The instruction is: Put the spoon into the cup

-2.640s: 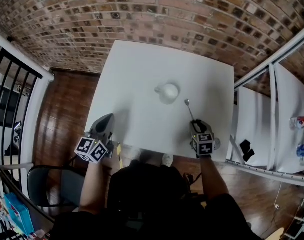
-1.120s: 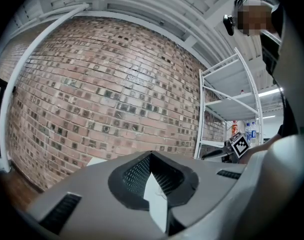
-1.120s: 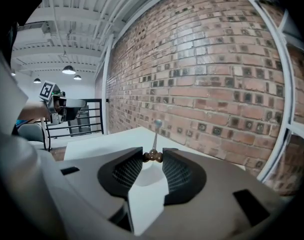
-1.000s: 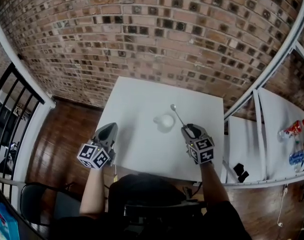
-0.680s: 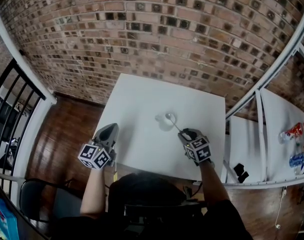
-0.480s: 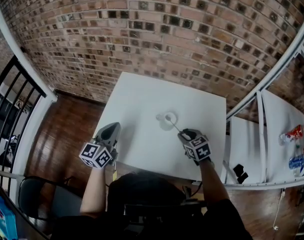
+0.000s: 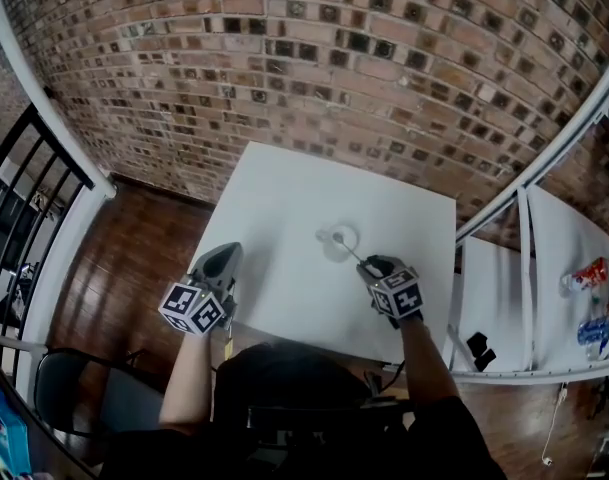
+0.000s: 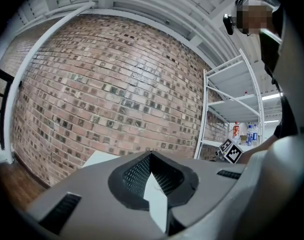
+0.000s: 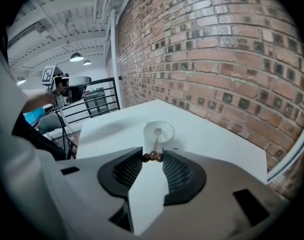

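Brick [image 7: 314,58], red-brown with pale mortar, fills the top of the head view behind a plain square white table [image 7: 284,193]. Near the table's middle stands a small round pale cup [image 7: 340,238]. A thin metal spoon [image 7: 350,251] leans in it, bowl down inside the cup, handle slanting toward the lower right of the frame. The right gripper [image 7: 375,265] holds that handle. The cube [image 7: 403,296] on its back carries black-and-white square markers, patterns rather than readable writing.

In the right gripper view the ribbed black pads [image 9: 177,171] stand narrow, pinching the handle's brown beaded end. From there the spoon [image 9: 155,143] runs straight up into the translucent, smooth-walled cup [image 9: 164,138], its oval bowl inside the rim.

The left gripper [image 7: 221,261], grey and wedge-shaped with a matching marker cube [image 7: 192,306], hovers at the table's left edge, well apart from the cup. In the left gripper view its mesh-textured pads [image 8: 137,176] meet at the tips with nothing between them.

At the right edge of the head view, white metal shelving [image 7: 529,218] holds bottles [image 7: 590,265] with red and blue labels too small to read. A black railing [image 7: 24,208] stands at the left over a dark wood floor [image 7: 134,268].
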